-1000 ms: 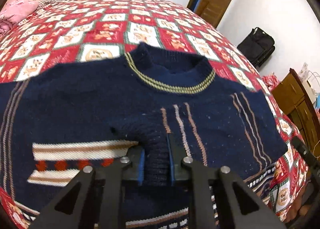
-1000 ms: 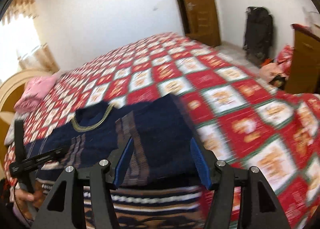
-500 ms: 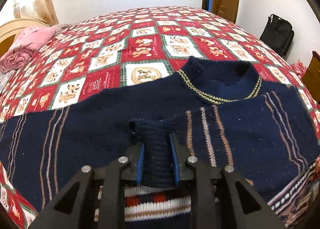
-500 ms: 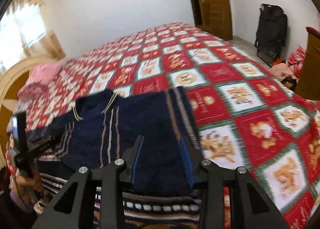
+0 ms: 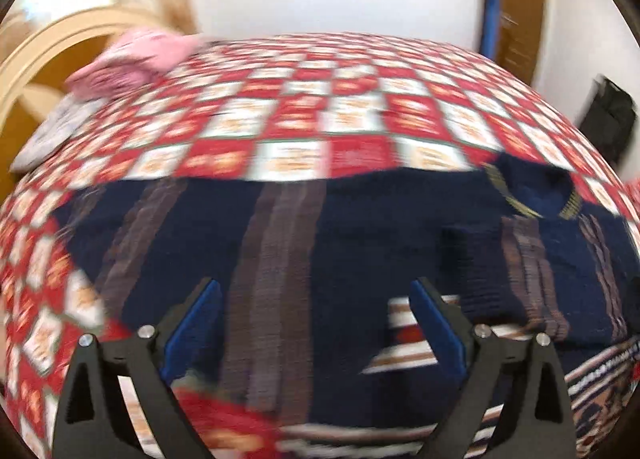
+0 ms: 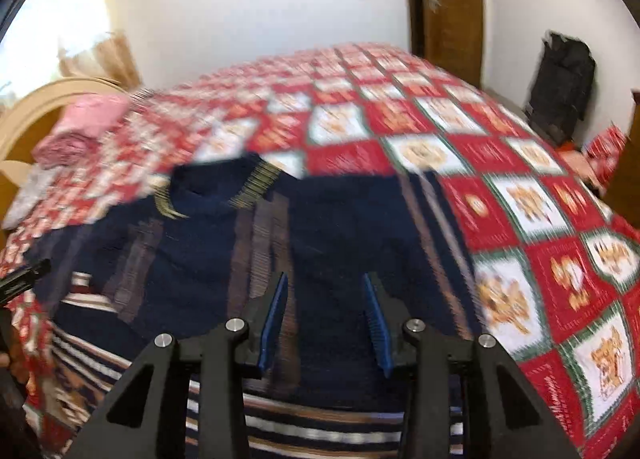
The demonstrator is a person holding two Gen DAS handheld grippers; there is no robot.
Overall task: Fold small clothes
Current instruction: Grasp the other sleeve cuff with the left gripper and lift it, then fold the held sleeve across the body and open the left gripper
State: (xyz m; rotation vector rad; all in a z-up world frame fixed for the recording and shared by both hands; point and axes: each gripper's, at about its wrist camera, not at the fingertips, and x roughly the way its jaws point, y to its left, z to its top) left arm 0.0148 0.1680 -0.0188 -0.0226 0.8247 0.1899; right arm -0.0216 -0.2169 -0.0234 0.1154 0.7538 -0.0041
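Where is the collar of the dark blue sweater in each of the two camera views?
Left wrist view: the collar is at the right edge of the picture, at mid height, far right of the gripper.
Right wrist view: the collar is left of centre, above and left of the gripper.
Shared landmark: the pink clothes at the far left of the bed.
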